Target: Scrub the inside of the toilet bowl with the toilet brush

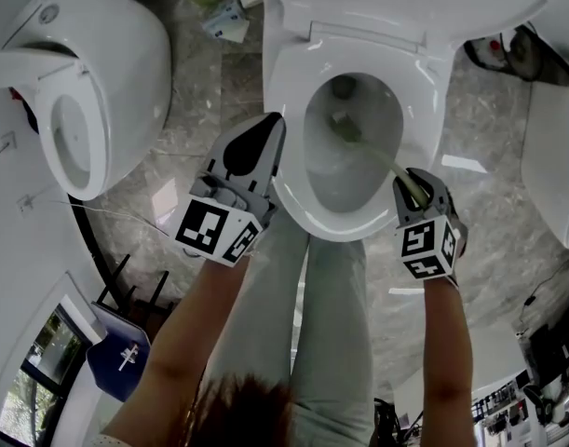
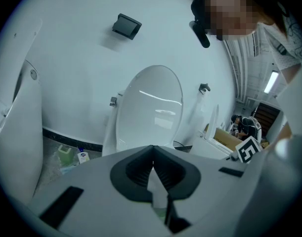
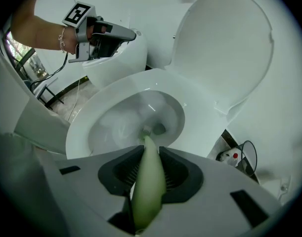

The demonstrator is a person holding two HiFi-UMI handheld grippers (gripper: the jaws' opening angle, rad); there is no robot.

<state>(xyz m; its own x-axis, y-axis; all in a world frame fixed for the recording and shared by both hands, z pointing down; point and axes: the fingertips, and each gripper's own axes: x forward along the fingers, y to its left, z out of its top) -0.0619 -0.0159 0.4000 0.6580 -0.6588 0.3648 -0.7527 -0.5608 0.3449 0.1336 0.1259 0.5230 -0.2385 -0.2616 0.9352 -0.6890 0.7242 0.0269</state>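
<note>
A: Gripping what, the right gripper (image 1: pixel 416 184)?
B: Toilet brush (image 1: pixel 347 130) handle, jaws clamped; its head sits deep inside the toilet bowl (image 1: pixel 284 91), near the drain (image 1: pixel 344 87).
A: Left gripper (image 1: pixel 273 124)?
B: Jaws together, empty, beside the bowl's left rim.

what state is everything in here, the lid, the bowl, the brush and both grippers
white toilet lid: raised, leaning back
white toilet bowl: open, brush head inside
pale green toilet brush: gripped by its handle, bristle head down near the drain
right gripper: shut on the brush handle
left gripper: shut, empty, beside the bowl's rim
</note>
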